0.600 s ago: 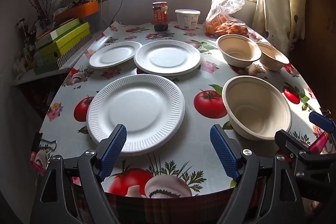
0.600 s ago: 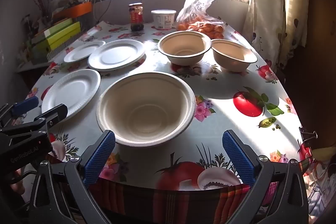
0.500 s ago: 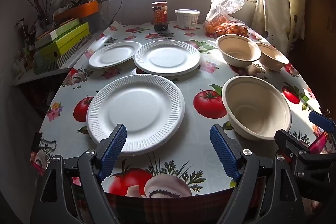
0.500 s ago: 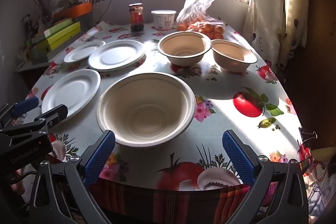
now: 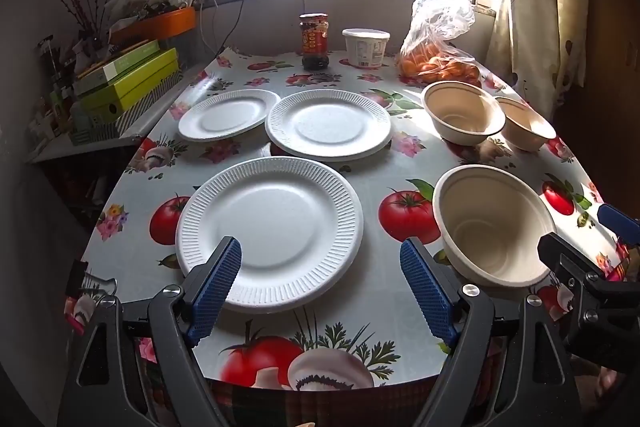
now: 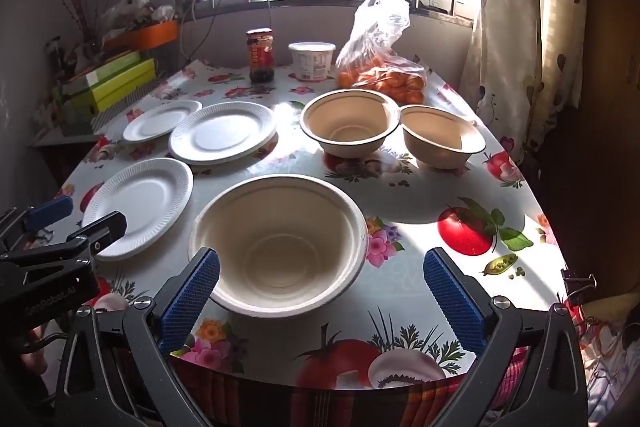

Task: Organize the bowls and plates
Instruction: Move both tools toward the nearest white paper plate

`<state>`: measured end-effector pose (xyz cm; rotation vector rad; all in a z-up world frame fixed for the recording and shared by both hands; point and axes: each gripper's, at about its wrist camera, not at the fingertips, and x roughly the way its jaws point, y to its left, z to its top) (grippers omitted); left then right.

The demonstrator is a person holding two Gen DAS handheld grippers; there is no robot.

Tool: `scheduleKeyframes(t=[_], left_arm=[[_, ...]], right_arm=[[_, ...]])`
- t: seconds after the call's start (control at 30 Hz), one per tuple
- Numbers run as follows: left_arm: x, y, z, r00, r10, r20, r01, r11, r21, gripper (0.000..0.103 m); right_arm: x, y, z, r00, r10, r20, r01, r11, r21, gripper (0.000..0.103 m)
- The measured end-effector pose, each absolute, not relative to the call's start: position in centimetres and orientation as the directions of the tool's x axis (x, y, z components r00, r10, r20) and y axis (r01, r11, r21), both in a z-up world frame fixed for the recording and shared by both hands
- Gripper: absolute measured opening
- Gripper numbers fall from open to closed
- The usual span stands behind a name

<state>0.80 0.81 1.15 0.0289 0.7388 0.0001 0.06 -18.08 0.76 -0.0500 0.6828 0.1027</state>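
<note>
Three white ribbed paper plates lie on the table: a near one point(image 5: 270, 233), a middle one point(image 5: 328, 125) and a smaller far-left one point(image 5: 228, 115). Three beige paper bowls stand to the right: a large near one point(image 5: 494, 227), a middle one point(image 5: 462, 113) and a far-right one point(image 5: 526, 123). My left gripper point(image 5: 320, 287) is open and empty, just before the near plate. My right gripper point(image 6: 320, 297) is open and empty, its fingers either side of the near bowl point(image 6: 278, 243) at the table's front edge. The plates point(image 6: 138, 201) lie to its left.
A sauce jar point(image 5: 314, 41), a white tub point(image 5: 366, 47) and a plastic bag of oranges point(image 5: 438, 61) stand at the back under the window. Green boxes point(image 5: 128, 81) sit on a shelf at the left. A curtain point(image 6: 516, 39) hangs at the right.
</note>
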Motion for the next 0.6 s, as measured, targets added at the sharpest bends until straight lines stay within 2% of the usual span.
scheduleKeyframes(t=[0.33, 0.5, 0.6], left_arm=[[4.2, 2.4, 1.2, 0.712, 0.007, -0.702, 0.027, 0.999, 0.038, 0.082], [7.1, 2.4, 2.3, 0.652, -0.006, -0.758, 0.072, 0.996, 0.055, 0.082], [7.5, 2.3, 2.8, 0.648, -0.009, -0.761, 0.085, 0.994, 0.062, 0.082]], right_arm=[[2.5, -16.8, 1.9, 0.782, 0.107, -0.614, -0.116, 0.993, 0.025, 0.103], [3.6, -17.2, 2.8, 0.764, 0.086, -0.64, -0.048, 0.996, 0.076, 0.103], [3.7, -17.3, 2.8, 0.752, 0.105, -0.65, -0.038, 0.992, 0.116, 0.103]])
